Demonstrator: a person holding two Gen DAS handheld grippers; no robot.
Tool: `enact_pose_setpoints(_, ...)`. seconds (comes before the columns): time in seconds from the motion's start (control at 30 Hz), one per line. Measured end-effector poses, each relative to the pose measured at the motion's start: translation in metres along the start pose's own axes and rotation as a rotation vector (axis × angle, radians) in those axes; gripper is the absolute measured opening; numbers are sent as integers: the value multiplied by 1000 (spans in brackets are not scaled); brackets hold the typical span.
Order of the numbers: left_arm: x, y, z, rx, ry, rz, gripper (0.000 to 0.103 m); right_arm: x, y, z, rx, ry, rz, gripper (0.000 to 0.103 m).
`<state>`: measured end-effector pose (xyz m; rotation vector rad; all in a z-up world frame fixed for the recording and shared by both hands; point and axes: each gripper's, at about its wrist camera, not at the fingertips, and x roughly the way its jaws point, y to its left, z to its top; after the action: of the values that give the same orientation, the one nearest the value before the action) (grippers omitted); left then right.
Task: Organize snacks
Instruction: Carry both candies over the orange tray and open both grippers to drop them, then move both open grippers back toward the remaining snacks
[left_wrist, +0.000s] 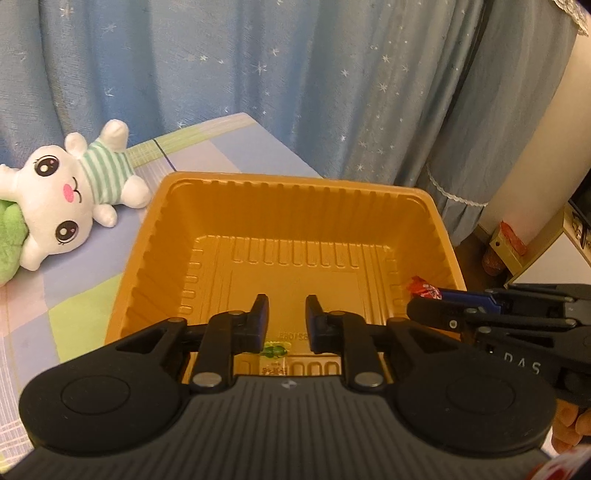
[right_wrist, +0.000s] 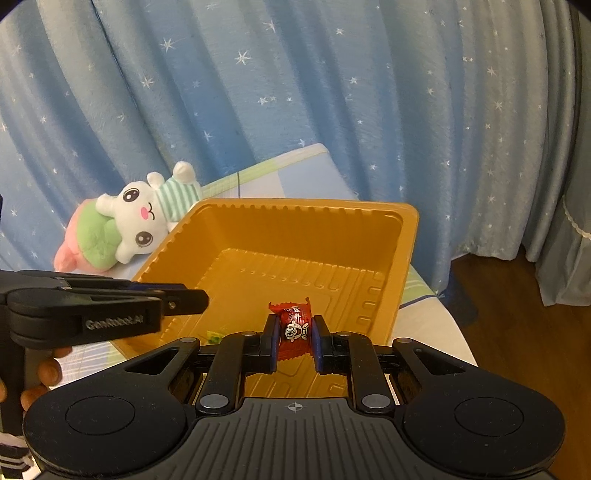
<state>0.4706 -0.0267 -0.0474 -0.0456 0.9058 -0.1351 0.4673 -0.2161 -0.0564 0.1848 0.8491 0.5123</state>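
Note:
A golden plastic tray (left_wrist: 295, 188) stands on the checked cloth and also shows in the right wrist view (right_wrist: 406, 258). My left gripper (left_wrist: 286, 308) is open and empty above the tray's near side. A green-wrapped candy (left_wrist: 275, 349) lies on the tray floor just below its fingers, and it peeks out in the right wrist view (right_wrist: 214, 336). My right gripper (right_wrist: 294, 326) is shut on a red-wrapped candy (right_wrist: 295, 325) over the tray's near edge. In the left wrist view that gripper (left_wrist: 428, 297) comes in from the right with the red candy (left_wrist: 423, 288) at its tip.
A white plush bunny (left_wrist: 70, 195) with a green and pink plush lies on the cloth left of the tray, seen too in the right wrist view (right_wrist: 144, 218). Blue star curtains (right_wrist: 295, 92) hang behind. A wooden floor (right_wrist: 517, 314) and boxes (left_wrist: 506, 243) are on the right.

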Motion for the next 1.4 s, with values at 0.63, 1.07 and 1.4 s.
enact_pose_setpoints(0.63,-45,35,-12,-121,-55,35,40,7,18,9,-16,-17,50,36)
enact_pose_setpoints(1.07,-86,43,-29,-196,-105,50,57,-29,12,15,31,-105,55,74)
enact_pose_setpoints(1.4,-125,38,-49,-215,-143,56,61,-71,10,-4,36,-130,58,81)
